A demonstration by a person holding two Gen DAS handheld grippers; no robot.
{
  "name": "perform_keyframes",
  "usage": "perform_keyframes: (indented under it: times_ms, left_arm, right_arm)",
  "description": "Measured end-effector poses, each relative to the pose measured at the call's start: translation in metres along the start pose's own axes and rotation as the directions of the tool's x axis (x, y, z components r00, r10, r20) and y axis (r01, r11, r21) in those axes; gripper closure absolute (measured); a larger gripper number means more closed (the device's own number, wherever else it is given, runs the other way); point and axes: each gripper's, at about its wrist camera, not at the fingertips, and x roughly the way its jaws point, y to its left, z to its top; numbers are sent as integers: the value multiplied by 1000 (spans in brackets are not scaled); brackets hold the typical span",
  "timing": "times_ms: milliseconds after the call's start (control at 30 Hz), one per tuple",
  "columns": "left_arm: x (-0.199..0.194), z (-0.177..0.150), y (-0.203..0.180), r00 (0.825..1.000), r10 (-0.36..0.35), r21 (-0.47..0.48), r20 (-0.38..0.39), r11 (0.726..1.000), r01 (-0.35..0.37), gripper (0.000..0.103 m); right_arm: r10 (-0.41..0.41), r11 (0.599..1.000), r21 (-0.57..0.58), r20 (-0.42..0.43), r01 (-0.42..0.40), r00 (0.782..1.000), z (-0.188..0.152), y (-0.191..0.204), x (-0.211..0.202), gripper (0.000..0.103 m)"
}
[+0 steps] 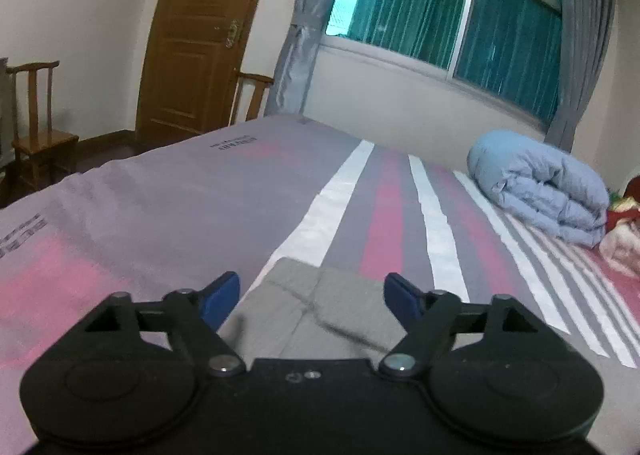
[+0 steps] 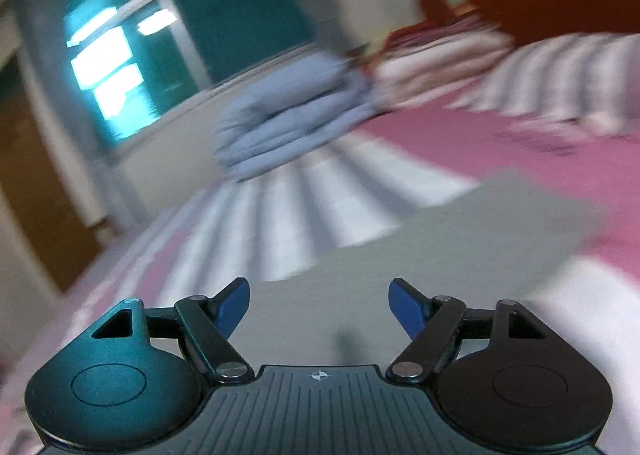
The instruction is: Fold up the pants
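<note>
Pants (image 1: 320,307) are seen folded, lower centre, on bed (image 1: 160,195). Left gripper (image 1: 312,293) and right gripper (image 2: 319,301) are held wide, empty. A final fold or smoothing is judged next.

Left tool (image 1: 312,291): matte black body, two round side housings, silver pivot screws, blue fingertips (image 1: 220,295). Right tool (image 2: 318,305): identical black linkage, ribbed centre plate, white crosshair marking, blue fingertips (image 2: 406,307).
</note>
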Motion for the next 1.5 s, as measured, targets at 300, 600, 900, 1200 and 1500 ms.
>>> perform_keyframes:
  times_ms: [300, 600, 900, 1200, 1500]
  left_arm:
    - [81, 15, 11, 977, 15, 35, -212, 999, -8, 34]
    - [123, 14, 37, 934, -114, -26, -338, 993, 112, 46]
    - [113, 11, 27, 957, -162, 51, -242, 983, 179, 76]
    - [87, 3, 17, 984, 63, 154, -164, 987, -38, 28]
    - [1, -21, -33, 999, -34, 201, -35, 979, 40, 28]
  right_arm:
    - [302, 897, -221, -327, -383, 896, -9, 177, 165, 27]
    - [351, 791, -273, -531, -548, 771, -26, 232, 282, 27]
    - [325, 687, -344, -641, -639, 695, -41, 253, 298, 98]
    - [199, 842, -342, -521, -417, 830, -45, 235, 293, 53]
    - [186, 948, -224, -194, -228, 963, -1, 112, 158, 29]
